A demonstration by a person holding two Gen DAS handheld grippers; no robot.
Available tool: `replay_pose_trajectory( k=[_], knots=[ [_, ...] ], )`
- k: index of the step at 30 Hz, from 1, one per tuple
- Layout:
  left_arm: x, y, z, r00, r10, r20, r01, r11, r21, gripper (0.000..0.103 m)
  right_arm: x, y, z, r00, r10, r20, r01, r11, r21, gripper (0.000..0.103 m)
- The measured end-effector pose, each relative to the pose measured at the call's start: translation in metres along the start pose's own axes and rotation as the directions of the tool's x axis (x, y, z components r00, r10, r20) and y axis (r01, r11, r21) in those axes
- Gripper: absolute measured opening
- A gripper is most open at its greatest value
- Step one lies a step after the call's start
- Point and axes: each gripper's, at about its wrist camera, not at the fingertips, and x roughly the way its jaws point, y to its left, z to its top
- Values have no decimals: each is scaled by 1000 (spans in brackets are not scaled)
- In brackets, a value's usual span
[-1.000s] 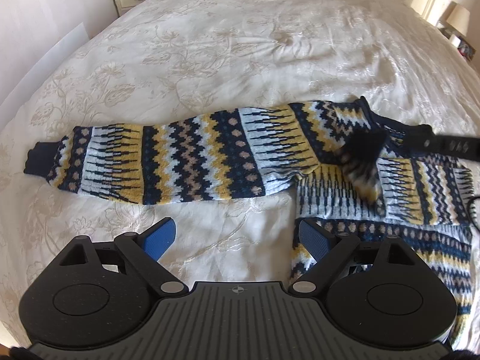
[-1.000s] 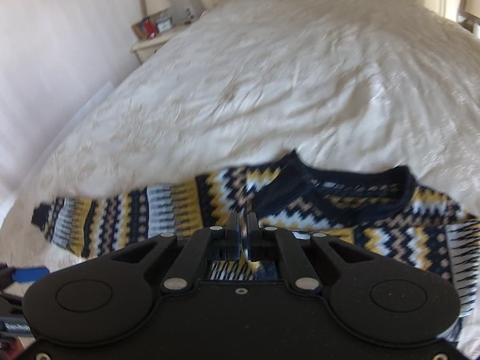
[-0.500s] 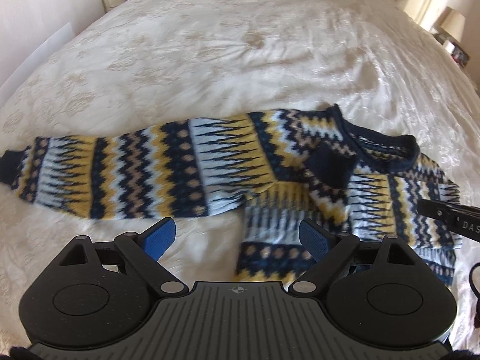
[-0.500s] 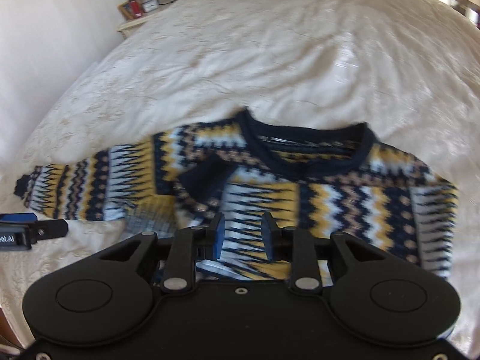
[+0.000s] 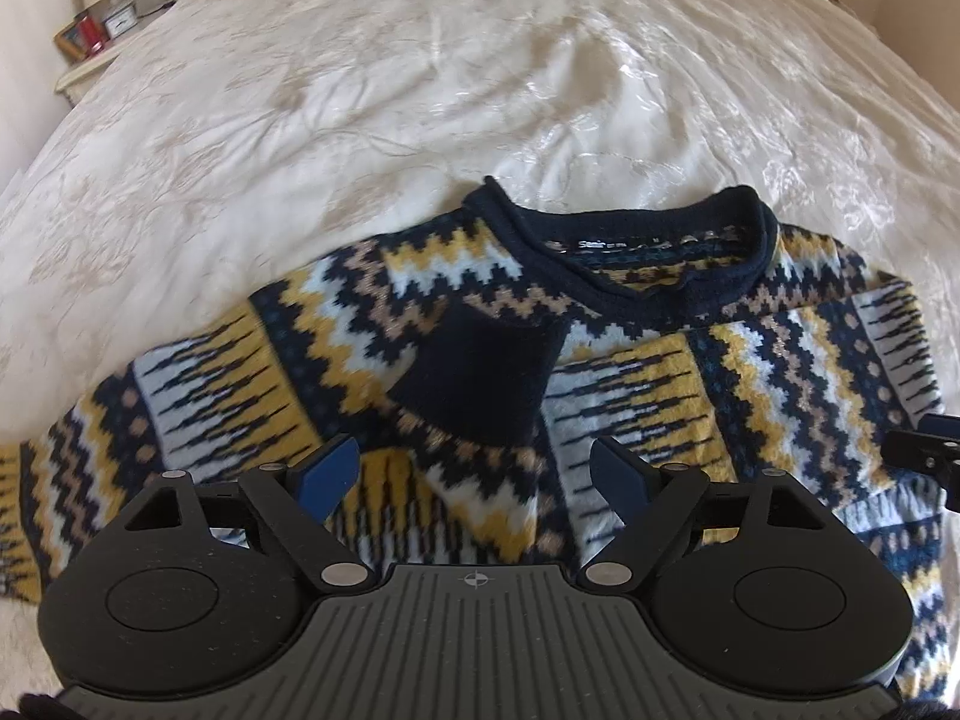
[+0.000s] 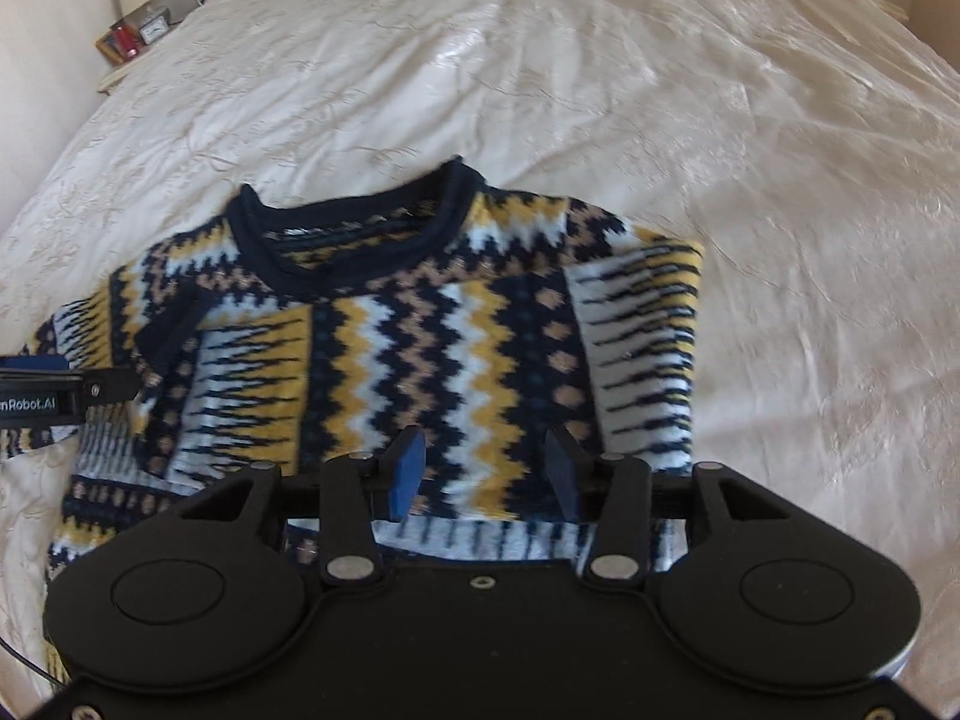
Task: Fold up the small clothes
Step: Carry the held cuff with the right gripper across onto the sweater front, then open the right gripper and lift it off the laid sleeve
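Currently mid-fold: sweater flat on bed, right sleeve folded across chest. Right gripper just opening, half-spread, empty. Left gripper wide, empty. Next probably left sleeve, mostly out of view.
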Motion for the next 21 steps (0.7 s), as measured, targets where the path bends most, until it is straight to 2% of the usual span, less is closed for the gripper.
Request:
replay_pose_trajectory(
  k=[4,7,13,16,21],
  knots=[
    [19,1,0,997,69,-24,-68,997,22,78,16,-13,0,1000,-4,-22,4,1000,4,54],
    [28,22,-6,991,120,-62,-121,992,-25,77,28,-25,0,998,-40,-45,40,999,17,54],
    [23,70,-25,982,139,-128,-158,974,-161,78,36,-46,-1,995,-77,-59,80,996,47,52],
    [21,84,-36,974,160,-158,-189,963,-194,78,38,-50,-1,995,-77,-61,80,996,50,52],
    [13,99,-51,972,145,-187,-189,951,-245,77,33,-51,2,994,-100,-54,103,993,60,52]
  ],
)
